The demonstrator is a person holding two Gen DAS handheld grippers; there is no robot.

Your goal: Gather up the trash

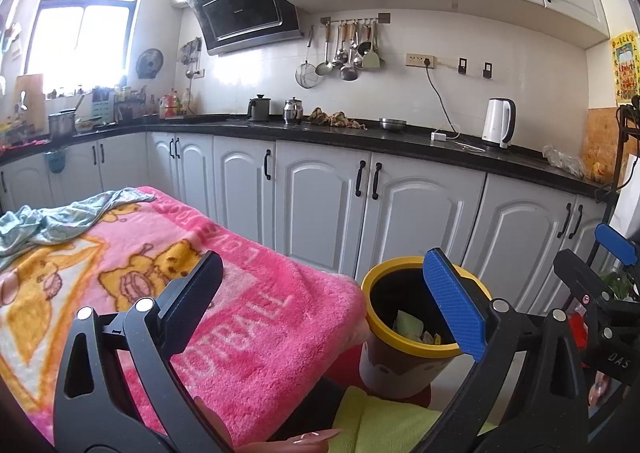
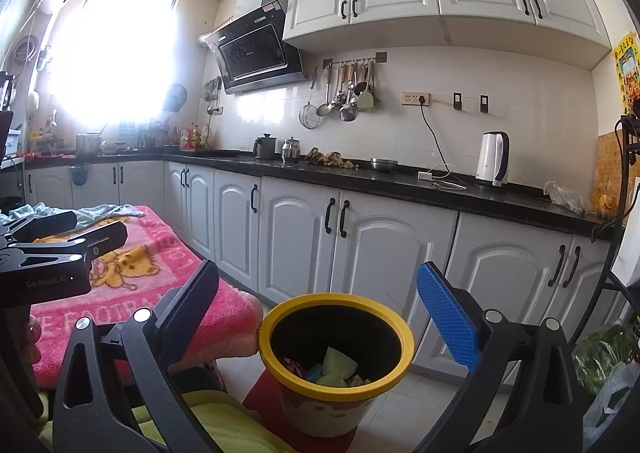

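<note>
A long run of white kitchen cabinets (image 2: 360, 237) under a black countertop (image 2: 400, 183) is filling the far side of the scene. Near left, a fluffy pink blanket with yellow cartoon bears (image 1: 168, 293) is lying over a table, with a crumpled pale green cloth (image 1: 48, 225) sitting on its far left end.

Just beside the blanket's right edge, a small round trash bin with a yellow rim and black inside (image 2: 336, 349) is standing upright on a red mat (image 2: 264, 401) on the floor. Some crumpled wrappers and paper bits (image 2: 336, 367) are lying at the bottom of it, so that's where the trash is sitting.

The right gripper (image 2: 316, 313) is hovering above the bin, fingers spread wide and holding nothing, one black finger (image 2: 192, 309) left and one blue pad (image 2: 448, 317) right. The left gripper (image 1: 324, 293) is hanging over the blanket's near right corner, also spread wide and empty. A white electric kettle (image 2: 494, 159) is standing far right on the counter.
</note>
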